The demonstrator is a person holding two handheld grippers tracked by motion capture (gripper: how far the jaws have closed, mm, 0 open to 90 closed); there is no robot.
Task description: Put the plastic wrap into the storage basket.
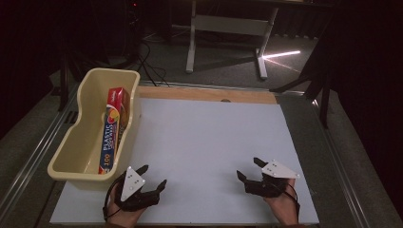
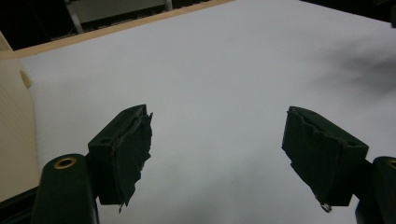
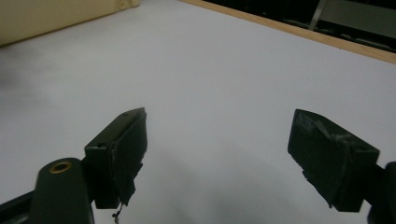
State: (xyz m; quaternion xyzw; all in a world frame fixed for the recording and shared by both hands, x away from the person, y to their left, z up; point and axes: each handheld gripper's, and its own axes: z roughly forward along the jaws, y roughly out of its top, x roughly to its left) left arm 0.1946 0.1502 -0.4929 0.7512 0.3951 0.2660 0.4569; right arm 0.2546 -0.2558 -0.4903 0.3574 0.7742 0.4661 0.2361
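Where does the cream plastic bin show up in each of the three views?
High view: cream bin at the left edge of the white board, with a plastic-wrap box inside.
Left gripper view: a strip of its wall along the left edge.
Right gripper view: its wall across the top-left corner.
Shared landmark: the board's wooden far edge.

Each hand-held unit, left gripper (image 1: 151, 178) and right gripper (image 1: 250, 170), is matte black with a black trailing cable and a grey three-cornered top plate carrying dark dots. The fingers (image 2: 125, 154) are blocky, faced with ragged-edged black pads. A brass-coloured eyelet (image 2: 65, 162) sits at the finger base.
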